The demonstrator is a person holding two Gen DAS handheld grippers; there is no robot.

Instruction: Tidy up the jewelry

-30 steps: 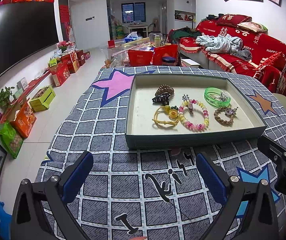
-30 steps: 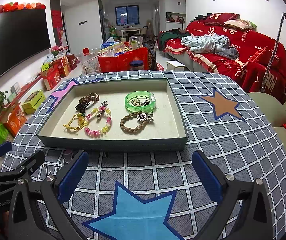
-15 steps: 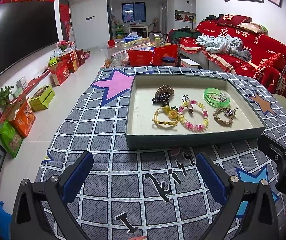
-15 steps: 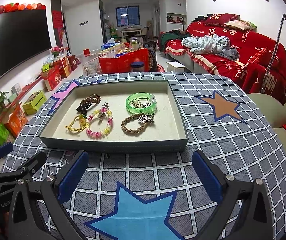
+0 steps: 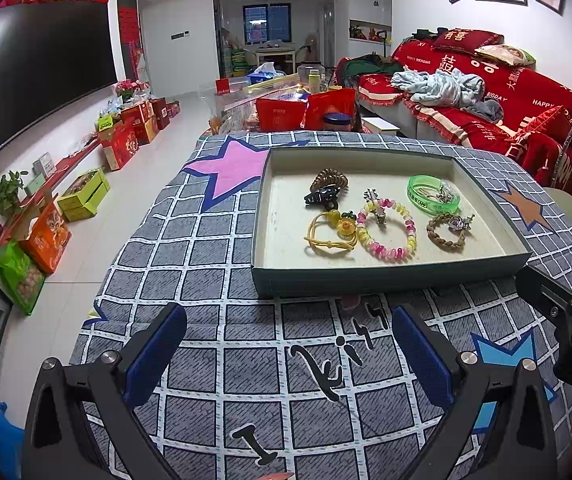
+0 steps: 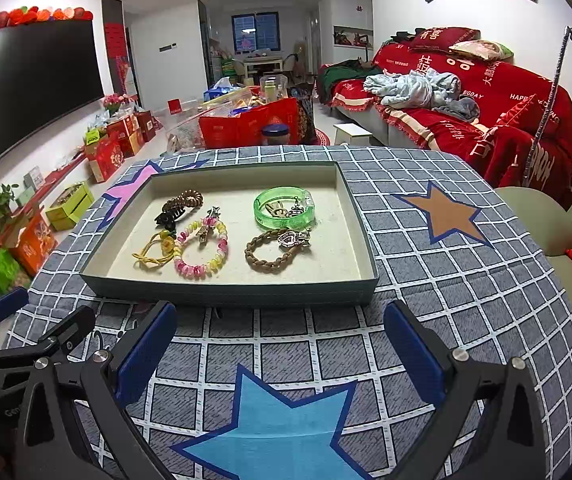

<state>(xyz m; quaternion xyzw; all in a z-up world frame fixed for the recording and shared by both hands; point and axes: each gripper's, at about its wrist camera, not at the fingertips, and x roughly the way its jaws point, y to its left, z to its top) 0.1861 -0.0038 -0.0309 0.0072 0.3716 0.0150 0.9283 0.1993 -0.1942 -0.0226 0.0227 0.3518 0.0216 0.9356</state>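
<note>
Your left fingers (image 5: 286,354) and right fingers (image 6: 280,350) both hung spread and held nothing, over the desk's (image 6: 466,288) near edge. All the jewelry lay inside the tray (image 6: 226,292): green bangle (image 6: 284,208) toward its far right, bead bracelet (image 6: 202,252) and yellow band (image 6: 154,254) touching near its front left. That could be sorted already or awaiting sorting. The tray's front wall stood between you and the pieces.
</note>
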